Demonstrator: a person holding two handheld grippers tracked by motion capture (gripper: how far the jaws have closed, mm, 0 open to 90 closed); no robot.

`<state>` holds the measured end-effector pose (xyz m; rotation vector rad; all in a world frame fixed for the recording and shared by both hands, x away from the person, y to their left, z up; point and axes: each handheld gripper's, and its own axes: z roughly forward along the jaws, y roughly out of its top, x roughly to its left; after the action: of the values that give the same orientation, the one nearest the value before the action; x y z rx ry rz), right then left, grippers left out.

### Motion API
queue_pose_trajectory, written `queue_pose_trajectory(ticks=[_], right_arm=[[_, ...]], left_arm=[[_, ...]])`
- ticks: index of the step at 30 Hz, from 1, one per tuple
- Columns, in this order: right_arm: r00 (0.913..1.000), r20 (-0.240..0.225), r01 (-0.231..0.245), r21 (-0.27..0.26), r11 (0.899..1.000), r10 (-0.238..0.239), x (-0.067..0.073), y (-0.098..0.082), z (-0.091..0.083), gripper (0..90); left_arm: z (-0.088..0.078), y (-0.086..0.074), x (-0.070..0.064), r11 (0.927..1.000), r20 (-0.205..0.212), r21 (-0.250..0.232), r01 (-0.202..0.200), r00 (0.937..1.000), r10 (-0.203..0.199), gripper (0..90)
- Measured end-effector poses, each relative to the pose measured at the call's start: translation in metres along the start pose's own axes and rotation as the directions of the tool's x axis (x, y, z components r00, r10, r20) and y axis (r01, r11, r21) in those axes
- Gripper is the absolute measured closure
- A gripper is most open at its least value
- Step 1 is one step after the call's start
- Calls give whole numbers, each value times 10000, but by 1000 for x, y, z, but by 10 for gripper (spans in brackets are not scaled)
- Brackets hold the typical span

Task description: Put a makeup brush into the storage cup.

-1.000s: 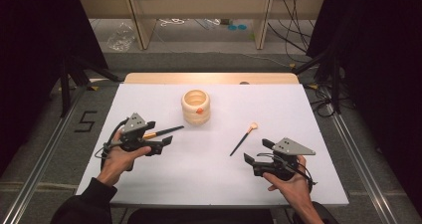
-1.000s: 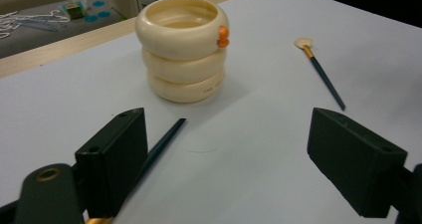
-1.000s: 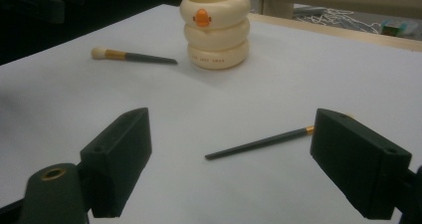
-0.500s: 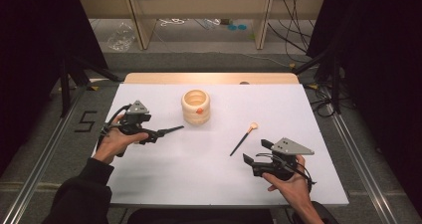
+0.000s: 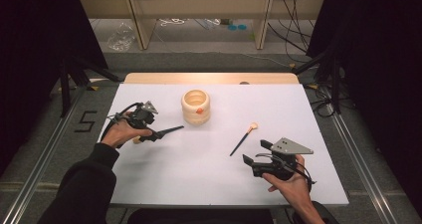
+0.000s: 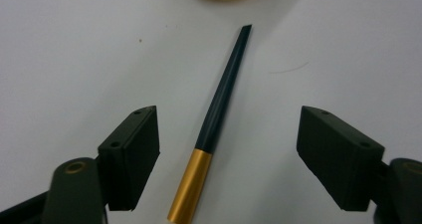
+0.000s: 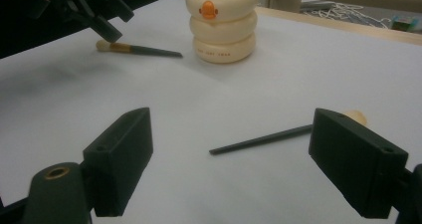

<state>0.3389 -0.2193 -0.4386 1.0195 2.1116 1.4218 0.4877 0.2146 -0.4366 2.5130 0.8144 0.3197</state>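
Nearest you, your right tongs (image 5: 254,154) sit low over the front of the white table (image 5: 164,184), jaws spread wide and empty, parked as though waiting their turn. Just beyond them lies a slim dark-handled brush with a pale tuft (image 5: 243,139), flat on the table, tuft pointing away from you, and in the right gripper view (image 7: 278,137) it crosses between the jaws farther off, untouched. Over on your left, the left tongs (image 5: 158,133) are down at the table over the other brush, the dark-handled one with a gold metal collar (image 6: 219,119); its handle runs straight up the gap between the jaws, so you've lined up along it for a clean pinch across the shaft. Those jaws have just been closing in, yet the pads stand clear on both sides, so nothing is gripped. The handle tip points at the cream ringed ceramic cup with an orange duck face (image 5: 195,106) near the middle of the table, likely where these brushes are headed.
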Motion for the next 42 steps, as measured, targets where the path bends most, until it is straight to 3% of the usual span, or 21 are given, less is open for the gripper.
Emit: queue_pose_trajectory(ticks=[3,5,6,7,11,15,17,19,25,32,33,35,39,40,42], right_arm=[[10000,-7,13,7,10000,-13,0,0,0,185],[9997,-141,-173,150,9997,175,0,-1,1,186],[9997,-141,-173,150,9997,175,0,-1,1,186],[9997,-162,-179,135,9997,182,0,-1,1,186],[10000,54,49,378,9993,-51,0,0,-1,187],[10000,-9,33,245,9997,-33,0,0,0,187],[10000,-62,21,107,9999,-21,0,-1,2,187],[10000,-56,45,303,9995,-43,0,0,0,187],[9998,-211,-4,437,9990,13,1,0,0,188],[9997,-224,9,432,9991,0,2,-1,2,188],[9993,-360,-45,361,9993,58,3,-1,3,188],[9997,-190,144,529,9985,-134,2,0,1,189],[9994,-316,153,294,9995,-143,2,-1,3,190],[9996,-227,183,621,9979,-169,2,0,1,191],[9996,-205,195,633,9978,-183,2,0,1,191]], left_arm=[[2,0,7,9996,227,116,245,9994,-248,297],[5,0,12,9990,139,435,72,9999,-78,299],[5,0,12,9990,139,435,72,9999,-78,300],[6,-1,12,9990,177,293,327,9993,-332,300],[9,-1,12,9980,233,601,210,9995,-224,327],[12,-1,12,9972,399,598,439,9981,-463,341],[11,0,13,9959,446,888,197,9987,-237,359],[11,1,15,9929,356,1187,-25,9994,-17,378],[19,-1,18,9848,542,1733,77,9984,-173,449],[24,-3,22,9804,671,1966,96,9975,-232,543],[27,-4,23,9778,756,2096,52,9969,-215,554],[29,-5,24,9741,833,2258,-129,9965,-61,578],[29,-5,25,9739,885,2264,-149,9961,-53,632],[29,-5,27,9737,910,2275,-119,9958,-91,640],[29,-5,28,9740,927,2264,-96,9956,-117,654]])
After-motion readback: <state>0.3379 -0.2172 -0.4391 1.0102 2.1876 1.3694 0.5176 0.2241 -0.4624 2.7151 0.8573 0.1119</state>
